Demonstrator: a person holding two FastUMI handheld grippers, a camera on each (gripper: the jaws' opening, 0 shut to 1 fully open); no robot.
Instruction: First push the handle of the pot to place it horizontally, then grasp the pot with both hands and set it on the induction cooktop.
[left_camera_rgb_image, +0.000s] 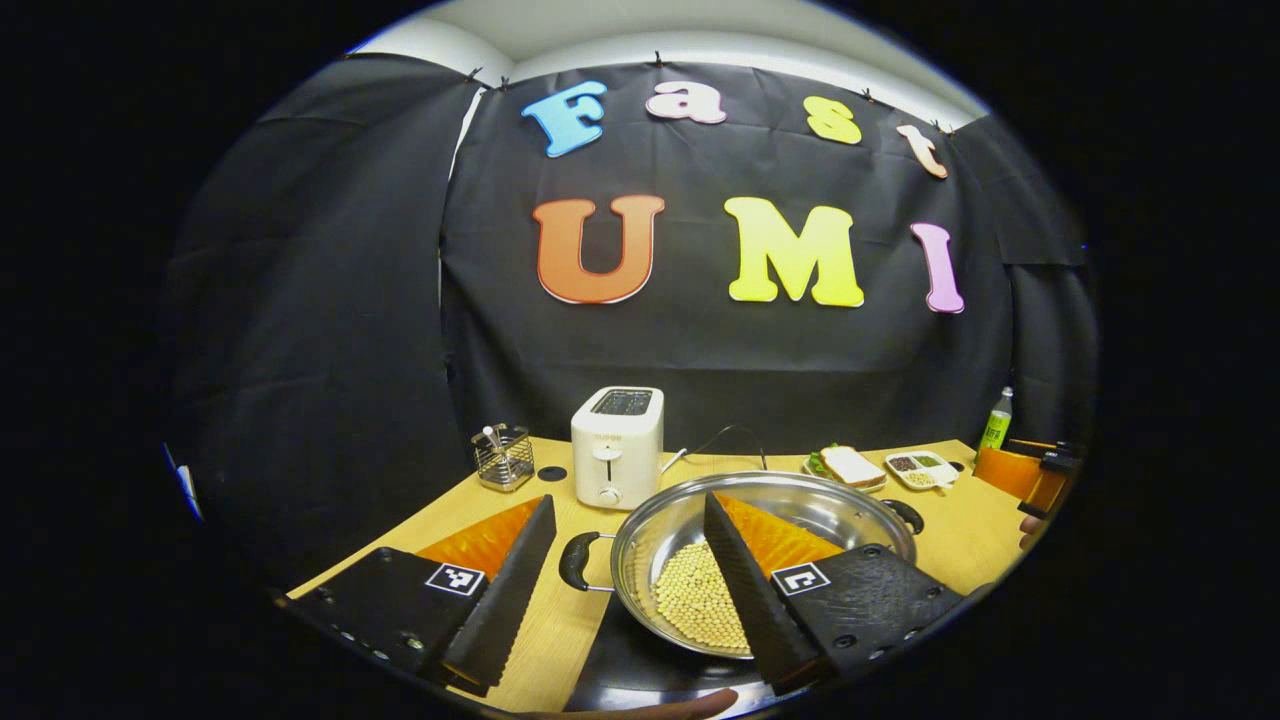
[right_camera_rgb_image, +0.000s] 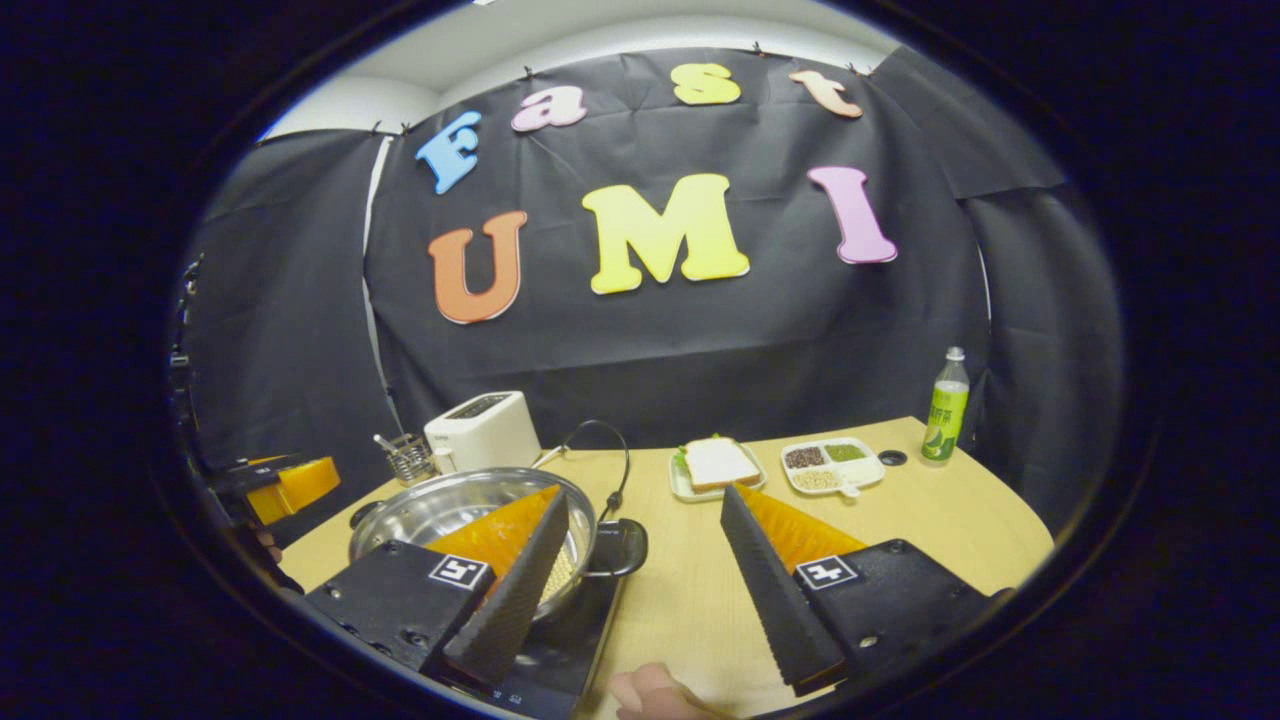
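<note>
A steel pot with soybeans in it sits on the black induction cooktop. Its black handles point left and right. My left gripper is open; the left handle lies between its fingers, and the right finger reaches over the pot's inside. In the right gripper view the pot is at the lower left on the cooktop. My right gripper is open too, with the near handle between its fingers and the left finger over the rim. Neither gripper presses on a handle.
A white toaster and a wire utensil holder stand behind the pot. A sandwich plate, a divided dish and a green bottle sit at the back right. Bare wooden table lies right of the cooktop.
</note>
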